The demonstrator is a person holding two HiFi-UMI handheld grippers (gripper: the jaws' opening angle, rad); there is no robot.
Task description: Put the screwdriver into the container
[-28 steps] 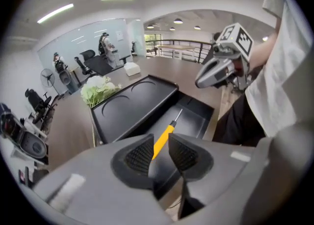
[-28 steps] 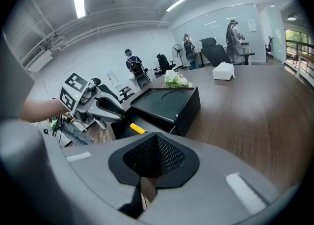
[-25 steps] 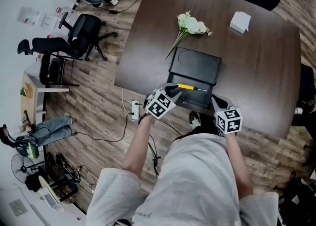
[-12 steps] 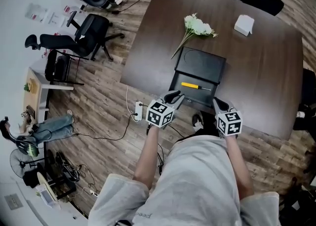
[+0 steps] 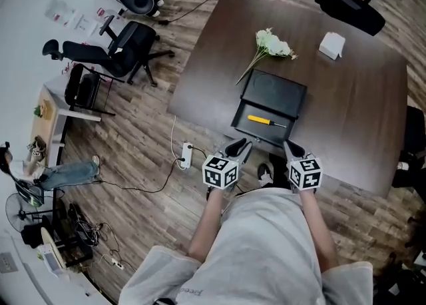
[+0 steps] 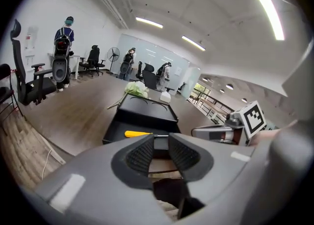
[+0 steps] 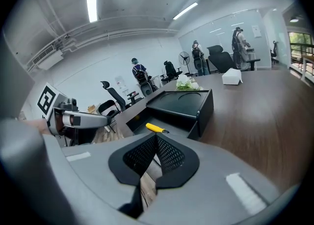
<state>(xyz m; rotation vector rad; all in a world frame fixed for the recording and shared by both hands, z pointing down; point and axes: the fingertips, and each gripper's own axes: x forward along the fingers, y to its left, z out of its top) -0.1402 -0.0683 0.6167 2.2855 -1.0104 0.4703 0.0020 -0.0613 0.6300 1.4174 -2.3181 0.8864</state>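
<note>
- Two grippers hover just short of the container's (image 5: 274, 92) near edge, off the tabletop (image 5: 359, 117) and apart from each other, both pointing toward it.
- Left gripper (image 5: 238, 145) sits by the container's near left corner; its fingers (image 6: 140, 156) stand a little apart with nothing between them, only the container's front edge showing through the gap.
- Right gripper (image 5: 293, 148) sits by the container's near right corner; its fingers (image 7: 169, 155) are pressed together at the tips and hold nothing.
- Screwdriver (image 5: 258, 120), yellow-handled, lies flat inside the container's open near half, shaft pointing to the container's right side, touched by neither gripper.
- Container is black, with its lid folded back flat on the far side.
- Flowers (image 5: 274, 44), white with green stems, lie just beyond the container's far left corner.
- White box (image 5: 331, 44) rests beyond the container, off to its far right and well apart from it.
- Office chair (image 5: 110, 54) stands on the wood floor, well to the container's left.
- Power strip (image 5: 186, 155) lies on the floor near the container's left side, below the tabletop edge.
</note>
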